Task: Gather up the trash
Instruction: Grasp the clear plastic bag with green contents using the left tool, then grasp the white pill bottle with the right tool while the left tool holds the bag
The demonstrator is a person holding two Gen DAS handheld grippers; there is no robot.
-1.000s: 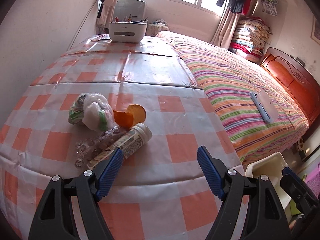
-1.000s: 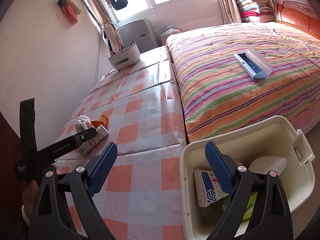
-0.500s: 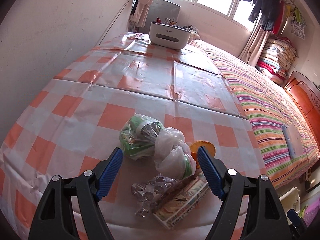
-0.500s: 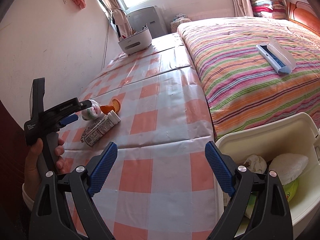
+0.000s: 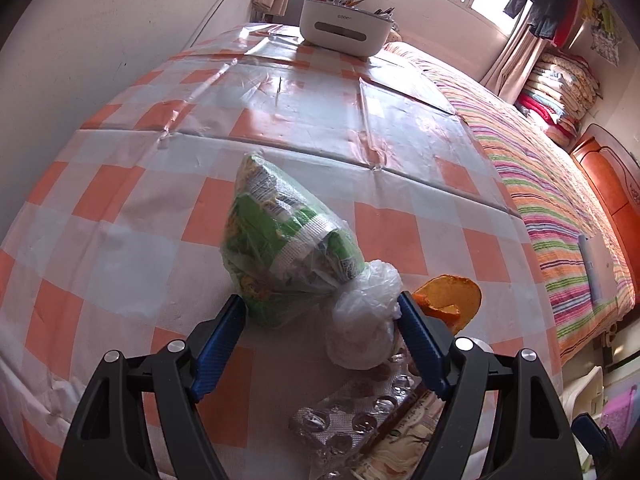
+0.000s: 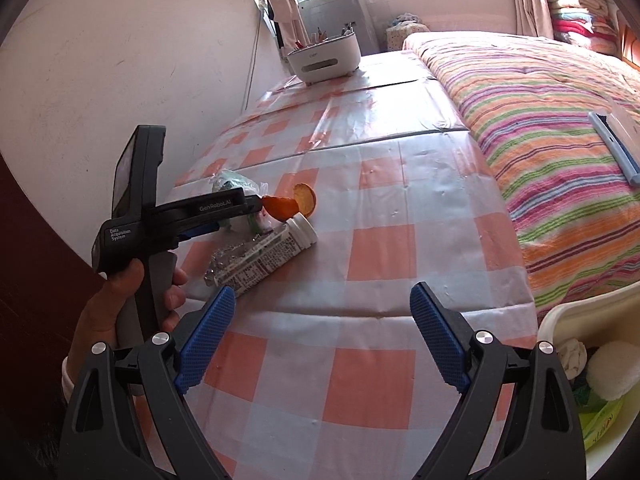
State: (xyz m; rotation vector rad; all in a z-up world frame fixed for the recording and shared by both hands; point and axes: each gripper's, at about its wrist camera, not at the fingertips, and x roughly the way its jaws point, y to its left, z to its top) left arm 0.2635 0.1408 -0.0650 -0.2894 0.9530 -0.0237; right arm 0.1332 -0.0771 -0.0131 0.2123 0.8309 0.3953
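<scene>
A knotted clear plastic bag of green wrappers [image 5: 280,248] lies on the checked table. My left gripper [image 5: 320,312] is open with its jaws on either side of the bag's near end and knot. Orange peel [image 5: 448,300], a foil blister pack [image 5: 352,424] and a white-capped bottle [image 6: 272,252] lie beside it. The right wrist view shows the left gripper [image 6: 244,216] over the bag [image 6: 232,180]. My right gripper [image 6: 320,332] is open and empty above the table's near edge. A white bin [image 6: 576,316] with trash stands at lower right.
A white organiser box [image 5: 344,28] stands at the table's far end by the window. A striped bed [image 6: 540,120] runs along the table's right side, with a flat white and blue case [image 6: 612,140] on it. A wall borders the left.
My left gripper has moved forward and down onto the bag, which now sits between its jaws. My right gripper has swung left, away from the bin and toward the table.
</scene>
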